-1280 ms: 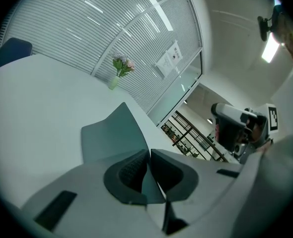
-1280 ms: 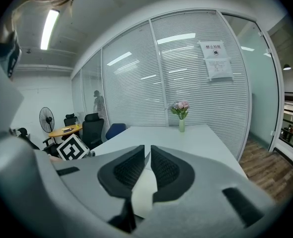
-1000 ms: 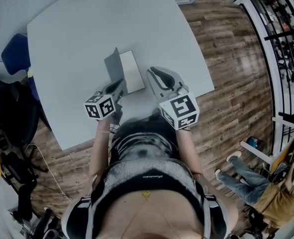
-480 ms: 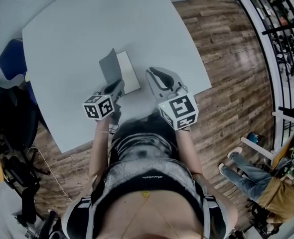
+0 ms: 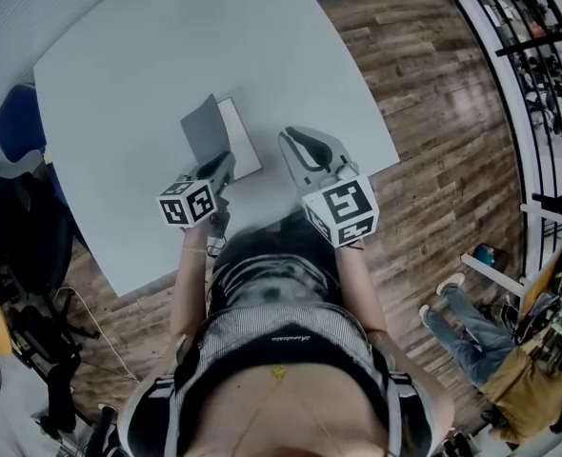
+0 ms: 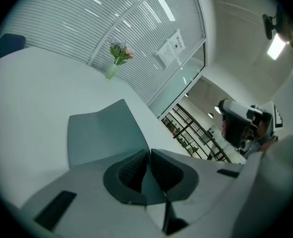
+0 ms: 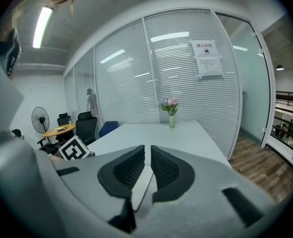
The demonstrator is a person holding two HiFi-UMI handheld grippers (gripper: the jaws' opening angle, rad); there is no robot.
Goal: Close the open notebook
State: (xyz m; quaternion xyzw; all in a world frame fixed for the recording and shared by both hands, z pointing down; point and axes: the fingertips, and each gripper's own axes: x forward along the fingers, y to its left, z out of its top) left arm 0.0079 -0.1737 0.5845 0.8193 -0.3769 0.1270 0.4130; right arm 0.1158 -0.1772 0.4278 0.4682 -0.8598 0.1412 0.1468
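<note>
The notebook [image 5: 219,139] is part-way open. Its grey cover [image 5: 203,129] is lifted and tilted above the white page [image 5: 237,141], which lies flat on the pale table [image 5: 119,74]. The book sits just ahead of your left gripper [image 5: 220,165], whose jaws are pressed together on the near edge of that cover. In the left gripper view the cover fans up and away to the left from between the pads [image 6: 131,170].

Your right gripper [image 5: 298,141] is just to the right of the notebook, beside the page edge and not touching it. Its jaws are drawn together with only a thin slit between them, and nothing is in it but bare table.

Well beyond both grippers, at the far edge of the table, a small green vase [image 7: 172,121] stands upright. A bunch of pink and pale flowers [image 7: 169,103] is in it.
</note>
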